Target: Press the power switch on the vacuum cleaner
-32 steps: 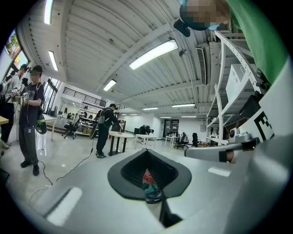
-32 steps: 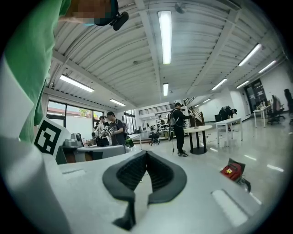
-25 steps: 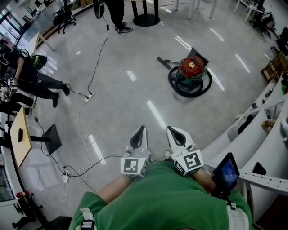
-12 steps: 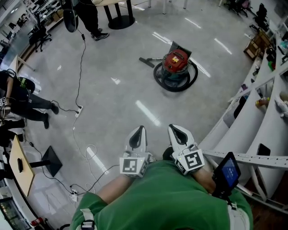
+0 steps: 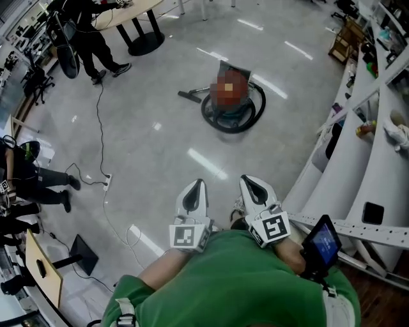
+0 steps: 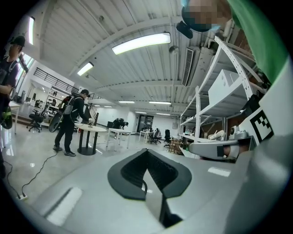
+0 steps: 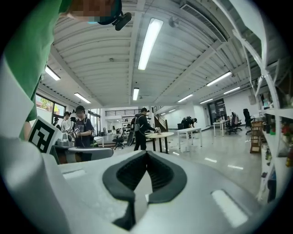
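Note:
The vacuum cleaner (image 5: 231, 103) stands on the grey floor well ahead of me in the head view, its top under a mosaic patch, a black hose ringed round its base and a floor nozzle (image 5: 189, 96) to its left. The switch cannot be made out. My left gripper (image 5: 195, 190) and right gripper (image 5: 254, 187) are held close to my chest, side by side, both shut and empty. In the left gripper view the left gripper (image 6: 147, 165) points level into the room. The right gripper (image 7: 145, 169) does the same in the right gripper view. Neither of those views shows the vacuum.
White shelving (image 5: 377, 159) curves along my right. A cable with a power strip (image 5: 106, 184) trails over the floor at left. A person (image 5: 89, 35) stands by a round table (image 5: 131, 13) at the far left. Another person (image 5: 32, 182) is at the left edge.
The view has shifted forward and to the right: the vacuum cleaner has slid leftward in the head view and the shelving shows more. Both grippers stay held shut at my chest.

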Action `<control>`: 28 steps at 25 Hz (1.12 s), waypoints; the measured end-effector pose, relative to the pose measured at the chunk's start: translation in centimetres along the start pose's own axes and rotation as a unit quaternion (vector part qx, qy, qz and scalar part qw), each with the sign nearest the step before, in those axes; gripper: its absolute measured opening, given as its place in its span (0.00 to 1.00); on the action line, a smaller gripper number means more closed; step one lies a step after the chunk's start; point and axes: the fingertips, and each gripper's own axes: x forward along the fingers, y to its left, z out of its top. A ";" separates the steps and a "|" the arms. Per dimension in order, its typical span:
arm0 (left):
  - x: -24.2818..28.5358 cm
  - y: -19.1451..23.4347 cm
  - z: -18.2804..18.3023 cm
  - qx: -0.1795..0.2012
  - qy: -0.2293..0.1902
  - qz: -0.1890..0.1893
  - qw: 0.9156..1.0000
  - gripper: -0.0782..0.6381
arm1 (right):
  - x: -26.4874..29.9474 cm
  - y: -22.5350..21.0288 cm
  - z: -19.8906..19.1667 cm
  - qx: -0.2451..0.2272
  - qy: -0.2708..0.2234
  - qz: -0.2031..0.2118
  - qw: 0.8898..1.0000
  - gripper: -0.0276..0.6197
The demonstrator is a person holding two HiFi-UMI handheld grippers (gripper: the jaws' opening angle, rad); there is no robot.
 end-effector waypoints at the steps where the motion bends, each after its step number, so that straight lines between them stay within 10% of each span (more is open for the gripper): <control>1: 0.8 -0.4 0.2 0.003 0.000 -0.004 1.000 0.12 | 0.1 -0.7 0.2 -0.001 -0.003 -0.003 1.000 0.05; 28: 21.2 -11.7 0.6 0.047 0.012 -0.093 0.995 0.12 | -0.3 -21.8 0.9 0.010 -0.022 -0.126 0.992 0.05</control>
